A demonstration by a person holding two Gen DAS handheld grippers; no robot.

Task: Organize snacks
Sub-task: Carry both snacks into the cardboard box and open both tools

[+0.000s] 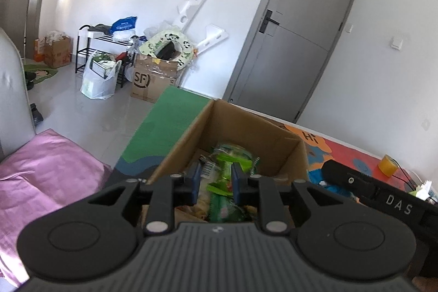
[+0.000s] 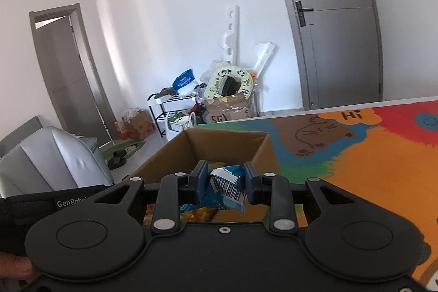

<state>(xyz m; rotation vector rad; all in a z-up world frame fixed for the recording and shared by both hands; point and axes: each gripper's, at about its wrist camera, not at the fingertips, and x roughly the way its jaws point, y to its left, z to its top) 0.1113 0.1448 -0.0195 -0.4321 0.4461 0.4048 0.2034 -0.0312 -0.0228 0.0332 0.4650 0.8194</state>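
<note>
The left tongs hang over the open brown cardboard box, which sits on the worktop with the colourful cartoon mat, near its far left corner. Between the blue pads lies a green crinkly snack packet; the gap is narrow, yet I cannot tell whether the pads pinch it or whether it already rests on the heap of wrappers inside the box. The right tongs are closed on a crumpled blue snack packet with a white barcode label, held just short of the box's near rim.

Risks from here, as I judge them:
- The blue packet is gripped by a wrinkled fold, so it could slip out and land on the mat instead of in the box
- The two tools are close together, with the right one showing at the edge of the left view; crowding over one box could make them knock each other
- A push against the light cardboard wall could slide the box toward the worktop's edge
- If the green packet clings to a pad, lifting away could drag it back out
</note>
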